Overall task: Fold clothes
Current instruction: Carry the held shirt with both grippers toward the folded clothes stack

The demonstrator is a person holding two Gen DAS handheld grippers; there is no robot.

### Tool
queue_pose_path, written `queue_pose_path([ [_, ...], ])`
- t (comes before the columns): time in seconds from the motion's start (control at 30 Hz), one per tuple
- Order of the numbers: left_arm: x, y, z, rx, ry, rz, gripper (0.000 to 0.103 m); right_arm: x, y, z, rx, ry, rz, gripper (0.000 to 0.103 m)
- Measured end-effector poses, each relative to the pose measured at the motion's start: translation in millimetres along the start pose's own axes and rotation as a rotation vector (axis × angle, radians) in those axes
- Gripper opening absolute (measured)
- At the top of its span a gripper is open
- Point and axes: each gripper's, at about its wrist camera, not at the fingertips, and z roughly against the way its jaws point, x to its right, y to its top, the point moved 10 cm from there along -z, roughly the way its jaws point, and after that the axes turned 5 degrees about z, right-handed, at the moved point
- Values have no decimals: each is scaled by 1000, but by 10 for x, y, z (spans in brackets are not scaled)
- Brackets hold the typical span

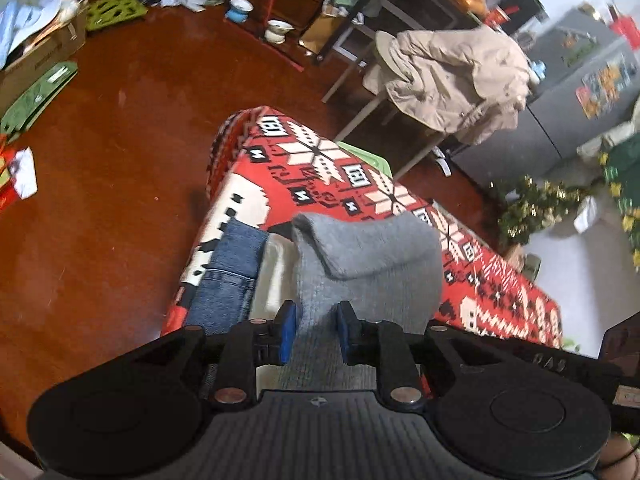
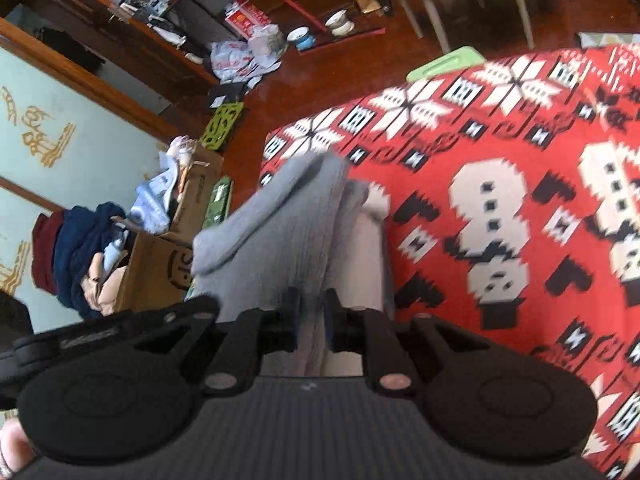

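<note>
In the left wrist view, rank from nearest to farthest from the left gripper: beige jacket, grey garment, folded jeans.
1. Grey garment, between the left gripper's fingers.
2. Folded jeans, just left on the table.
3. Beige jacket, on the chair, upper right.

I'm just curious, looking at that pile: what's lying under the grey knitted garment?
Under the grey garment a pale cream cloth shows, beside folded blue jeans, all on the red patterned blanket. How far the cream cloth reaches beneath is covered.
</note>
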Motion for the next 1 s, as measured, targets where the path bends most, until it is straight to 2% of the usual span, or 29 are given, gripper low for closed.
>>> queue_pose_path([
  [0.03, -13, 36, 41, 3, -7, 16, 20, 18, 61, 30, 5, -1, 0, 22],
  [0.1, -10, 129, 91, 18, -24, 41, 23, 73, 232, 66, 25, -3, -18, 37],
  [0.17, -6, 242, 104, 38, -37, 67, 30, 139, 419, 77, 47, -2, -49, 44],
  [0.27, -11, 396, 16, 45, -42, 88, 30, 285, 641, -64, 38, 30, -149, 57],
  [0.37, -35, 444, -140, 13, -9, 85, 29, 494, 716, -271, 2, 48, -276, 58],
  [0.43, -28, 441, -200, 0, -20, 94, 29, 620, 741, -373, -6, 74, -366, 58],
  [0.53, -15, 431, -244, 0, -32, 95, 29, 659, 751, -519, -32, 98, -367, 59],
  [0.6, -17, 421, -278, -6, -37, 96, 24, 625, 720, -613, -54, 138, -374, 59],
  [0.67, -7, 414, -294, -5, -39, 90, 18, 575, 704, -676, -66, 176, -370, 57],
  [0.7, 0, 412, -298, -2, -39, 86, 17, 544, 697, -703, -75, 186, -358, 46],
  [0.73, 7, 411, -303, 1, -40, 82, 8, 506, 697, -705, -77, 183, -332, 33],
  [0.77, 13, 409, -308, 3, -40, 78, 7, 467, 701, -699, -75, 175, -302, 19],
  [0.83, 38, 408, -304, 14, -36, 58, 6, 375, 738, -648, -57, 165, -230, 17],
  [0.9, 66, 401, -298, 26, -24, 30, 6, 240, 828, -510, -2, 163, -111, 15],
  [1.0, 6, 405, -343, 36, -28, 70, 6, 145, 834, -493, 51, 139, 26, 15],
])
